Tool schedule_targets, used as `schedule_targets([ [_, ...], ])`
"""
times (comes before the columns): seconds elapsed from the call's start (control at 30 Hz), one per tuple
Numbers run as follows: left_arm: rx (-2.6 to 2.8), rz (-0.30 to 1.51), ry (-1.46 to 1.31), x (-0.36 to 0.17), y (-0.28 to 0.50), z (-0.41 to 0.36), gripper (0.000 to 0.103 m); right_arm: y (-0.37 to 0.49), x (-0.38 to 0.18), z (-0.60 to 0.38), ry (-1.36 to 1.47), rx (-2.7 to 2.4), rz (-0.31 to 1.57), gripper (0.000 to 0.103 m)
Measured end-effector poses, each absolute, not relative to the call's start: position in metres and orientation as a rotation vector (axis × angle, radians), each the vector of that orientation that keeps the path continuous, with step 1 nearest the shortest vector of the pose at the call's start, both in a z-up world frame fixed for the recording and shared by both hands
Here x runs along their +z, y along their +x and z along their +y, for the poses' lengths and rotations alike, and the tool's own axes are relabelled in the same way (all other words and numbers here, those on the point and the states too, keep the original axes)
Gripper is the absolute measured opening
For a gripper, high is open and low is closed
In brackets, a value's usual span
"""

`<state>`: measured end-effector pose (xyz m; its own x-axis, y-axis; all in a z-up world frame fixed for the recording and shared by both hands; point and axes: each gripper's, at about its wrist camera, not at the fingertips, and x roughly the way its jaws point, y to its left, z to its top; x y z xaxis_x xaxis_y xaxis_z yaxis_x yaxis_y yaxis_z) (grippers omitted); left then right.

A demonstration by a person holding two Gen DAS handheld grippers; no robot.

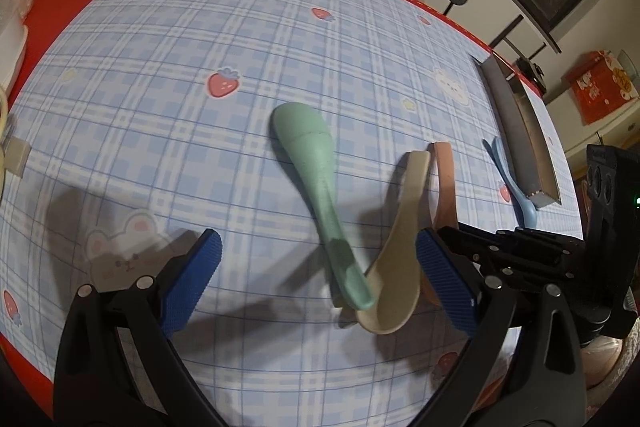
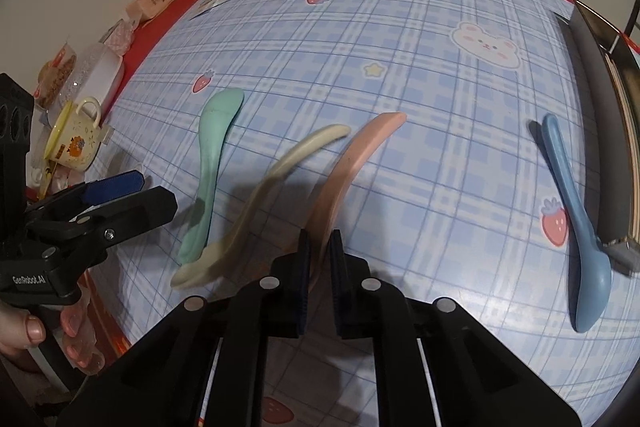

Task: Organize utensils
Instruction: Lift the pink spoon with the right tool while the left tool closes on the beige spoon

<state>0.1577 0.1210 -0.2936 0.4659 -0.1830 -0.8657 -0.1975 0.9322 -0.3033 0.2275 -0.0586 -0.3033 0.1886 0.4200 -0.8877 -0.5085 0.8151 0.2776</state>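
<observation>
Spoons lie on the checked cloth [image 2: 400,75]; right gripper [image 2: 320,267] clamps the pink spoon [image 2: 352,163], left gripper [image 1: 316,279] gapes beside it.

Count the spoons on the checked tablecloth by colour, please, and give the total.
Green spoon: 1
Cream spoon: 1
Pink spoon: 1, clamped in the right gripper
Blue spoon: 1
Total: 4 spoons
</observation>
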Motion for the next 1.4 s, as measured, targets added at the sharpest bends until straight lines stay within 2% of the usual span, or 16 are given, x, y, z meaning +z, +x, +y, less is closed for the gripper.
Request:
schedule_targets([
  [0.07,-0.013,1.093,-0.372,-0.293,0.160,0.116,0.092,0.226,-0.303,-0.063,-0.087,0.653,1.211,0.010],
  [0.17,-0.033,1.099,-0.334,-0.292,0.165,0.108,0.081,0.224,-0.303,-0.071,-0.092,0.655,1.201,0.010],
  [0.23,-0.052,1.104,-0.322,-0.293,0.168,0.105,0.071,0.223,-0.303,-0.075,-0.093,0.659,1.195,0.010],
  [0.33,-0.082,1.108,-0.300,-0.294,0.175,0.100,0.064,0.223,-0.304,-0.084,-0.081,0.661,1.194,0.010],
  [0.67,-0.164,1.133,-0.205,-0.301,0.192,0.077,0.061,0.219,-0.305,-0.089,-0.063,0.672,1.178,0.010],
  [0.77,-0.185,1.144,-0.204,-0.303,0.196,0.073,0.050,0.219,-0.305,-0.092,-0.055,0.676,1.176,0.010],
  [0.9,-0.190,1.142,-0.184,-0.303,0.198,0.068,0.048,0.219,-0.306,-0.093,-0.050,0.678,1.174,0.010],
  [1.1,-0.229,1.141,-0.165,-0.301,0.201,0.059,0.042,0.217,-0.306,-0.094,-0.044,0.680,1.168,0.010],
  [1.23,-0.258,1.149,-0.163,-0.304,0.204,0.051,0.034,0.217,-0.307,-0.094,-0.042,0.682,1.163,0.010],
  [1.4,-0.262,1.163,-0.206,-0.313,0.204,0.052,0.032,0.217,-0.306,-0.096,-0.037,0.686,1.160,0.010],
])
